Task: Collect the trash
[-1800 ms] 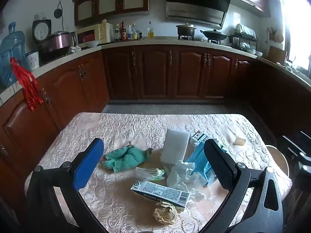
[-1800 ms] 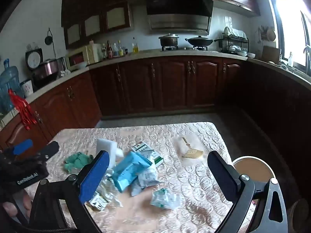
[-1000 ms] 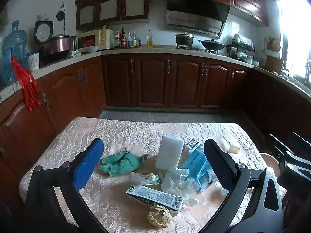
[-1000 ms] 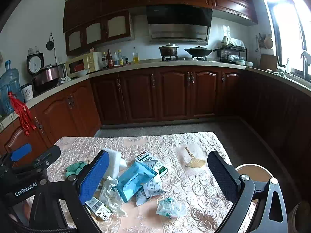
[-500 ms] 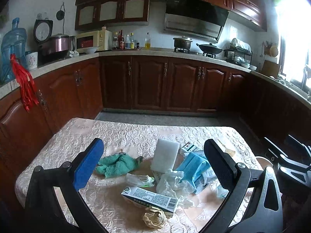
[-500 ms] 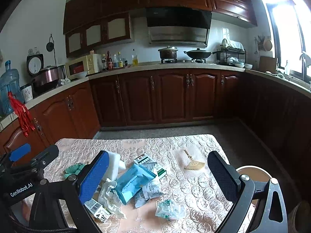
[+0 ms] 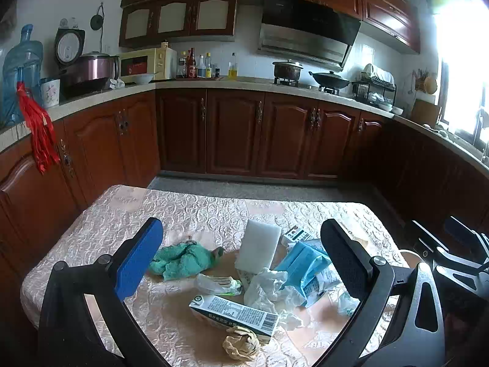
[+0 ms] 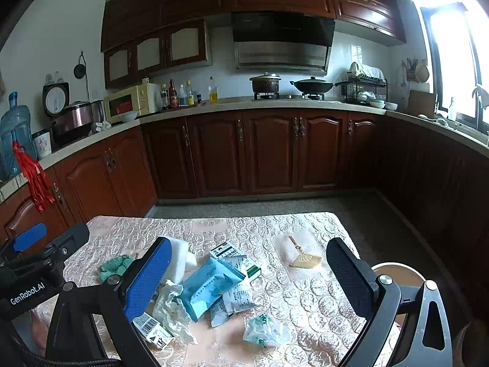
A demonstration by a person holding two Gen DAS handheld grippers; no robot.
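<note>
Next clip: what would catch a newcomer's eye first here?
A heap of trash mid-table: a blue wipes pack, crumpled white plastic and a barcoded carton nearest the camera. A teal cloth lies left of it. Both claws, left and right, hover open above.

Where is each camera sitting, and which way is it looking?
Left wrist: on the left gripper, looking across the table toward the stove; its own two fingers show, the right gripper at the right edge.
Right wrist: on the right gripper, facing the same way; its fingers show, the left gripper at the left edge.
Both see the blue packet, white sponge and green cloth.
</note>
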